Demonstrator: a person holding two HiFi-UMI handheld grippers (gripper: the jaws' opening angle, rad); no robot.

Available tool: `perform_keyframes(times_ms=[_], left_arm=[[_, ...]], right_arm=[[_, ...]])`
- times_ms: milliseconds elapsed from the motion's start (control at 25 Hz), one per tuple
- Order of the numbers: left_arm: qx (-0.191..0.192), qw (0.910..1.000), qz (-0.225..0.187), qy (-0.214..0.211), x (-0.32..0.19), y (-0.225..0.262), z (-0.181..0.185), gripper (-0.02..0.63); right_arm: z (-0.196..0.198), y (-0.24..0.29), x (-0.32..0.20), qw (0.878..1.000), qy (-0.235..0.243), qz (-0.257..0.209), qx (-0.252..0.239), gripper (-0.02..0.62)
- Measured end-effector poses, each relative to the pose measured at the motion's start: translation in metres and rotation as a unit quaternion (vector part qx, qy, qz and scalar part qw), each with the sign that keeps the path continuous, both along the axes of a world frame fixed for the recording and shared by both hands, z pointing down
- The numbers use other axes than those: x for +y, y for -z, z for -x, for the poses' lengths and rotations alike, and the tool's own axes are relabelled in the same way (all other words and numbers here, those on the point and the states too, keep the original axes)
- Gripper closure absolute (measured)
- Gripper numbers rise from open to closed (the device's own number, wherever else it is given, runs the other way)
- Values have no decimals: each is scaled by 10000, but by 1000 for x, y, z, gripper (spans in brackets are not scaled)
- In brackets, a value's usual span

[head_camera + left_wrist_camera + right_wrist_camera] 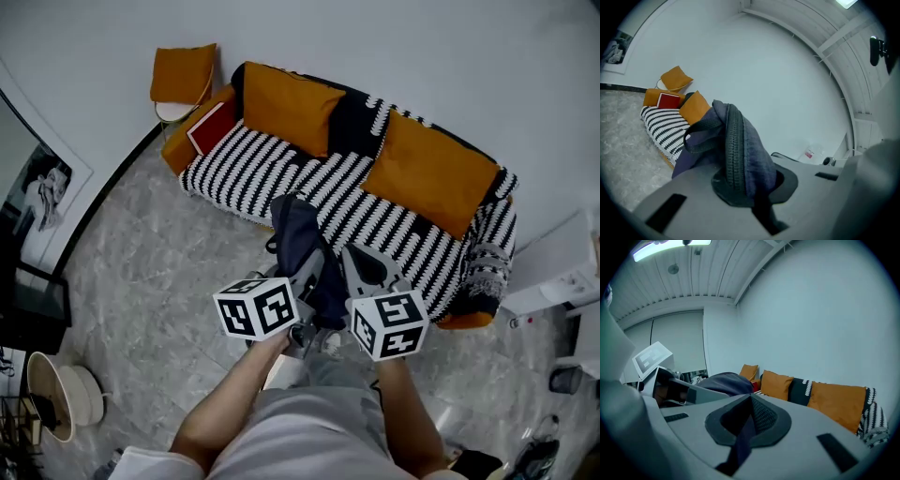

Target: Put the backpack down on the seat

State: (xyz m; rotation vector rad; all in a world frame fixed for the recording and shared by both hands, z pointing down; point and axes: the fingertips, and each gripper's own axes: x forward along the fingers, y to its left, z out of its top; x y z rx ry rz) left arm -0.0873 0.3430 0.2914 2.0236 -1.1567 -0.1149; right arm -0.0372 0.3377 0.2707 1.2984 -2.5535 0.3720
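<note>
A dark navy backpack [305, 248] hangs in the air in front of the sofa, over the floor near the edge of the striped seat [272, 173]. My left gripper [305, 286] is shut on the backpack's zippered fabric [736, 150], which bunches up out of the closed jaws [745, 187]. My right gripper [364, 267] sits just to the right of it and is shut on a dark strap [743, 437] of the same bag. The bag's rounded body [723, 381] shows to the left in the right gripper view.
The sofa has a black-and-white striped cover, two big orange cushions [291, 103] [436, 169] and a red book [214, 127] at its left end. A stool with an orange cushion [183, 75] stands beyond it. White furniture [562, 272] is at right, grey marbled floor [159, 272] at left.
</note>
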Motion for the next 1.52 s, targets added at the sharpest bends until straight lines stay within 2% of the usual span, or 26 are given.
perform_keyframes(times_ms=[360,680,1120,1520], left_arm=[[-67,9999,-24,131,-73,2,-31,597],[-99,9997,2,218,-119,-2,-46,597],[-17,9993,145,341,-194,-26,-47,597],[7,9984,418,393,-285,-62,-35,597]], right_arm=[[-36,2,-73,9999,56,-12,-133,594],[-56,1,-117,9999,74,-44,-122,594],[-61,-11,-181,9999,105,-60,-56,594],[-47,-37,-273,9998,78,156,-21,594]])
